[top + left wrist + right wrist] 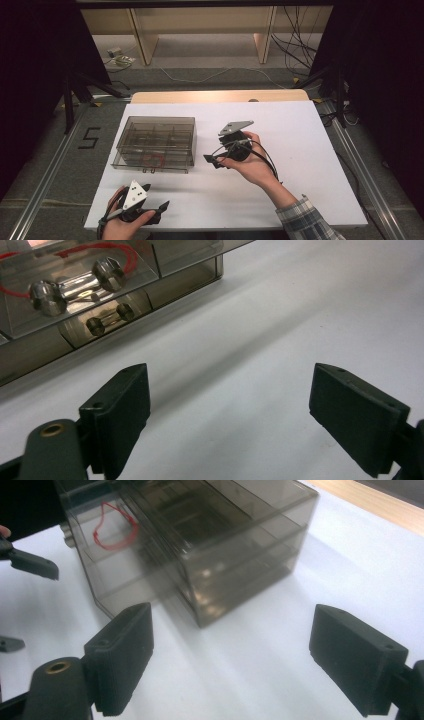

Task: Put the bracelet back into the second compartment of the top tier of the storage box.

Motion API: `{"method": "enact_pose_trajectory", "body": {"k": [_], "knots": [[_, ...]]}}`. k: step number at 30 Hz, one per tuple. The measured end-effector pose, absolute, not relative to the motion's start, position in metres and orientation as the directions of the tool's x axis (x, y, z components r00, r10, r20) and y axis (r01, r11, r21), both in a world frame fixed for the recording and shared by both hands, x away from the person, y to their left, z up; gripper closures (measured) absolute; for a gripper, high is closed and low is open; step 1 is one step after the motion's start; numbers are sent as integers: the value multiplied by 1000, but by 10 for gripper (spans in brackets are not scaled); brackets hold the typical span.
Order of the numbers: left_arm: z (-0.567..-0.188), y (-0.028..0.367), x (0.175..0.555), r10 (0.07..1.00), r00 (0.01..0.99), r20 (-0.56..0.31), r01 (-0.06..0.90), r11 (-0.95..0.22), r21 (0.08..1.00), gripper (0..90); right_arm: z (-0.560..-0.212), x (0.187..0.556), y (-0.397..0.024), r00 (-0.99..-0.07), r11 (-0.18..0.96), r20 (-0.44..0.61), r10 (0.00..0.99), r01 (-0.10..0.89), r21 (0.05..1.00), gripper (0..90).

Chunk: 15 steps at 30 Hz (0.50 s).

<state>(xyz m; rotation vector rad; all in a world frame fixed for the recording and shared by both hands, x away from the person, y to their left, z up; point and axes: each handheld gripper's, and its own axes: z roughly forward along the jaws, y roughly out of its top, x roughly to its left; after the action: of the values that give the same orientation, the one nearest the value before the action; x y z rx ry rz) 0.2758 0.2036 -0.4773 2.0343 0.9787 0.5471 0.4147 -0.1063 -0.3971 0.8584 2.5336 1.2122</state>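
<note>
A smoky clear drawer box with a red loop at its front sits left of centre on the white surface. The right gripper, wide and empty, is just beside its right end; the left gripper, also wide and empty, waits near the front edge. A good approach squares the right gripper to the box's front before closing.

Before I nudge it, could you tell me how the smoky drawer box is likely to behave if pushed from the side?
The box is broad, low and flat on the white table, so it should slide rather than tip. Its clear plastic walls look rigid and probably slippery for the pads. The drawers look mostly empty, so it is likely light; they might slip out if it is jolted.
</note>
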Motion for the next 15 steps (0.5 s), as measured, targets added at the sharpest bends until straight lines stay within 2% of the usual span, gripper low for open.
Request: {"method": "enact_pose_trajectory", "body": {"k": [15], "knots": [[-478,204,276,798,602,34,455,-378,806,166,-414,397,-174,-762,464,63,644,455,760,194]]}}
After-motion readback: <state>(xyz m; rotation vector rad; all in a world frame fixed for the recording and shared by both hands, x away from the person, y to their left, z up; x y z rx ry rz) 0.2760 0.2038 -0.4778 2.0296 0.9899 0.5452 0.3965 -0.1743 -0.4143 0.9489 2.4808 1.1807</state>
